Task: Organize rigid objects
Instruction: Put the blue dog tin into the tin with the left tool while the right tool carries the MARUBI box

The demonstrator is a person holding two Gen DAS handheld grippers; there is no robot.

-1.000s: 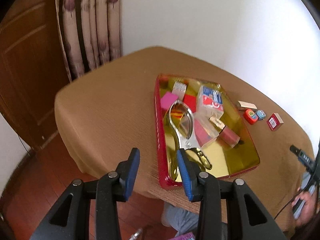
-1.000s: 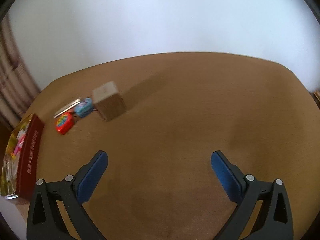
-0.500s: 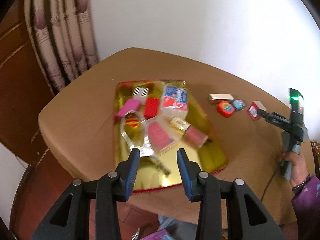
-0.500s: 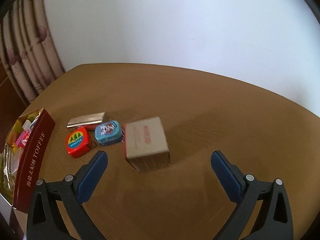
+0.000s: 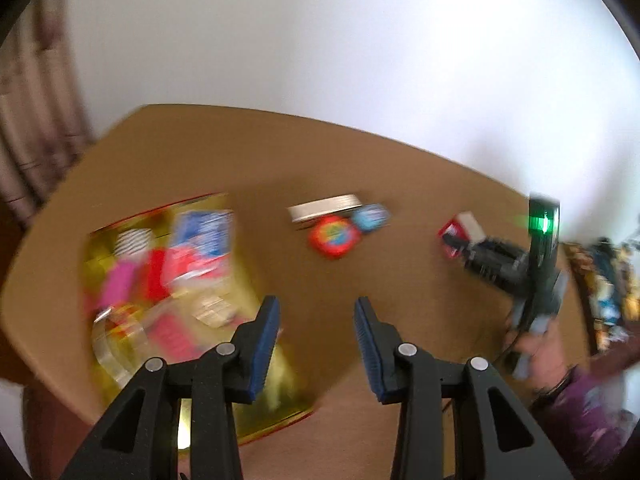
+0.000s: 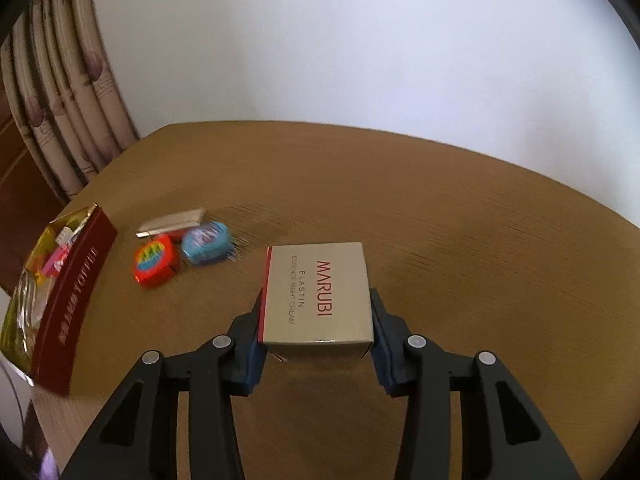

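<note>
MARUBI box [image 6: 318,294] sat on the surface [image 6: 440,208]; your right gripper [image 6: 316,320] had just closed on it, your left gripper [image 5: 316,320] stayed half open, empty.

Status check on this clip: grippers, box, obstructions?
Right gripper jaws just closed on cream box. Left gripper open, empty, above table. Nothing blocking.

The right gripper [image 6: 318,320] has just closed its jaws from wide open onto the cream box [image 6: 318,292]; the left gripper [image 5: 316,344] has swung right, off the tin [image 5: 120,240], over bare tabletop [image 5: 280,160]
</note>
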